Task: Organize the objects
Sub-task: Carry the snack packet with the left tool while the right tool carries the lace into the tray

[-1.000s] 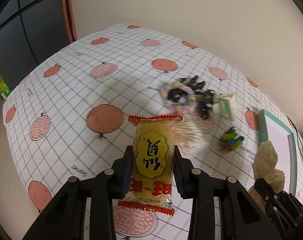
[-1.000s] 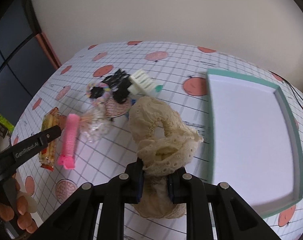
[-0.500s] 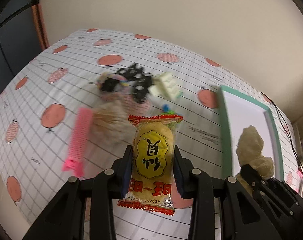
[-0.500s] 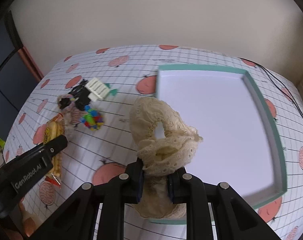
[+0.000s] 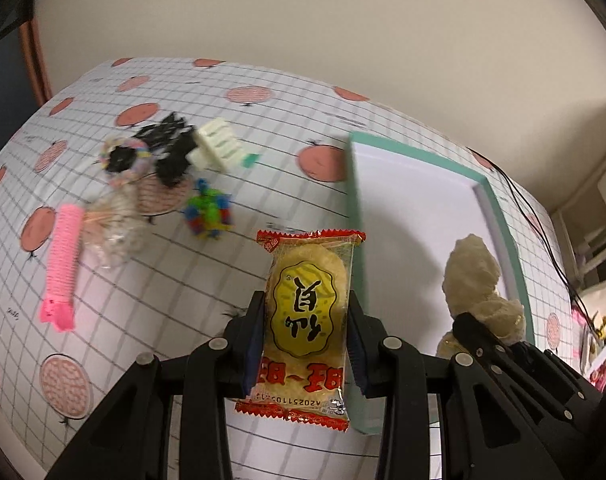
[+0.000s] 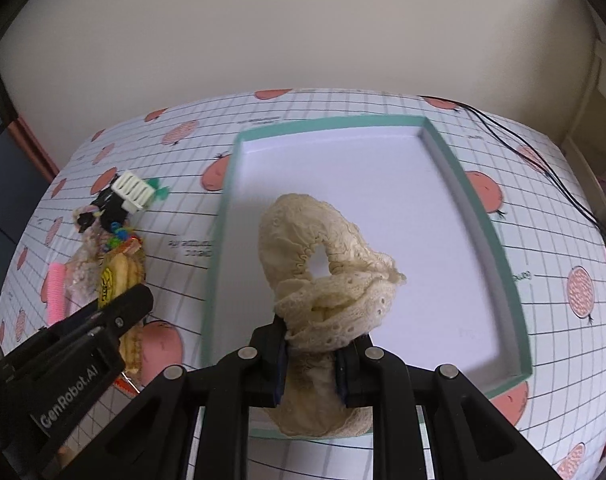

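My left tongs (image 5: pixel 307 344) are clamped on a yellow snack packet (image 5: pixel 309 312), held above the worktop (image 5: pixel 151 288) just beside the near left edge of the teal tray (image 6: pixel 479 208). My right tongs (image 6: pixel 311 364) are clamped on a cream lace scrunchie (image 6: pixel 327 264), held over the white inside of the tray. The pink comb (image 5: pixel 63 264), the white clip (image 5: pixel 219 148) and other small things lie on the worktop to the left

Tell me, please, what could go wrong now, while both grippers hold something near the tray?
1. The cream lace scrunchie is soft and bulges past the right gripper; it could snag a finger on release.
2. The left gripper pinches the snack packet by its edges beside the tray; it could crush it.
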